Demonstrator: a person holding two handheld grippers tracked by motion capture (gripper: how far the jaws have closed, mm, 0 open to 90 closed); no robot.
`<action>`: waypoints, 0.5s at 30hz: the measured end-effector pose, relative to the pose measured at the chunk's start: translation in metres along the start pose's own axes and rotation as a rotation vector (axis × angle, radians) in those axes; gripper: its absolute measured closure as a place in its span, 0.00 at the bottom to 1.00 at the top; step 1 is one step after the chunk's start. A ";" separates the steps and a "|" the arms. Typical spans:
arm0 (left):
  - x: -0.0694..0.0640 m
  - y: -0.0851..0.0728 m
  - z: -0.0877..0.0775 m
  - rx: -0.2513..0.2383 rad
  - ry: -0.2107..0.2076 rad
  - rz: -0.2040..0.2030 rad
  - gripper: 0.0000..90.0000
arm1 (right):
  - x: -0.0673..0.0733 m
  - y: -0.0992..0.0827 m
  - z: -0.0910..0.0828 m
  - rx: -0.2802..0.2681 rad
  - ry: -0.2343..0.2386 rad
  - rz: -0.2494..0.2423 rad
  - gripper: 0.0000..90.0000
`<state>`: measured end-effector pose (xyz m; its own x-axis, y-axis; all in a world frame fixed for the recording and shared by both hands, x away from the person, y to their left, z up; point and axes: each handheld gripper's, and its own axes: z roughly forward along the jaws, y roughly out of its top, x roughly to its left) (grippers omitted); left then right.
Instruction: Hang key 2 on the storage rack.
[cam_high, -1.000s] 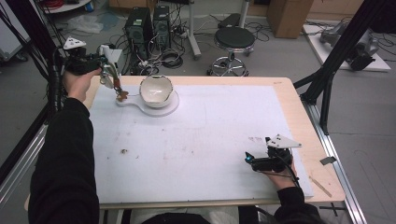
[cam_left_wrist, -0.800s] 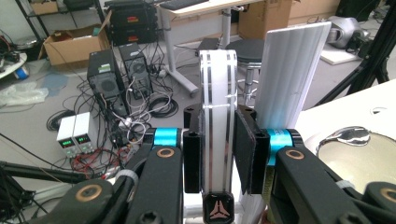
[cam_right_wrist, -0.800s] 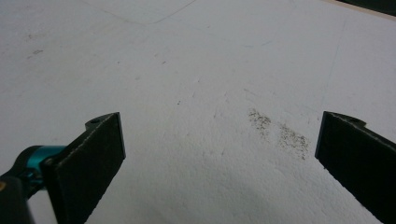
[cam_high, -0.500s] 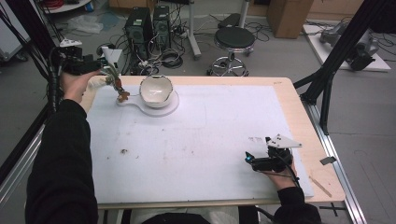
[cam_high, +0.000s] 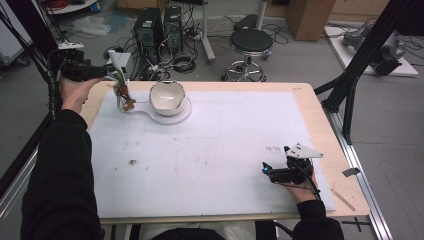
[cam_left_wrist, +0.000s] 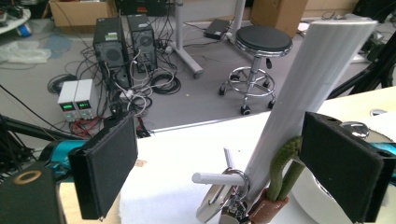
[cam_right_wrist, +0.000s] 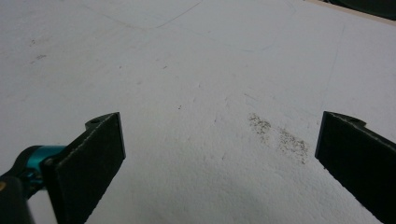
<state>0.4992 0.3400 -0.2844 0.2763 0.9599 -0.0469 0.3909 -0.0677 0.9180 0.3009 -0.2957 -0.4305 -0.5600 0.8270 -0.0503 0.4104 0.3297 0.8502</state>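
Note:
At the table's far left, a small piece with green stems (cam_left_wrist: 285, 163) in a brown base (cam_high: 129, 104) stands by a slanted white bar (cam_left_wrist: 308, 98). A metal ring with white pegs (cam_left_wrist: 224, 179) lies at its foot. Just right of it, a white bowl (cam_high: 167, 95) rests on a round white base (cam_high: 182, 112). My left gripper (cam_high: 107, 75) hovers left of the bar; its jaws have just been opening and stand wide apart (cam_left_wrist: 224, 140), with the bar beyond them near the right pad, untouched. My right gripper (cam_high: 265, 170) is open low over the white sheet (cam_right_wrist: 219, 140), holding nothing.
A dark crumb (cam_high: 132, 161) and faint specks (cam_right_wrist: 280, 135) mark the white sheet (cam_high: 220, 150). Behind the table's far edge stand computer towers (cam_high: 157, 25), cables and a stool (cam_high: 251, 42). Black frame struts (cam_high: 350, 85) rise at the right edge.
My left gripper has opened, let go of the piece beside the bowl and drawn back to the left. The right gripper has stayed where it was.

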 end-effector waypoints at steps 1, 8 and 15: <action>0.000 0.000 -0.002 -0.001 -0.004 -0.002 0.13 | -0.001 0.000 0.000 -0.003 -0.005 -0.006 0.01; 0.004 -0.006 -0.008 0.034 -0.018 -0.033 0.12 | -0.002 -0.001 -0.002 -0.006 -0.008 0.000 0.01; 0.002 -0.012 -0.014 0.061 -0.038 -0.040 0.08 | 0.000 0.000 -0.001 -0.005 -0.007 -0.004 0.01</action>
<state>0.4827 0.3468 -0.2897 0.2924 0.9511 -0.0995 0.4549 -0.0468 0.8893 0.3003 -0.2965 -0.4301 -0.5568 0.8287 -0.0569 0.4049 0.3306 0.8525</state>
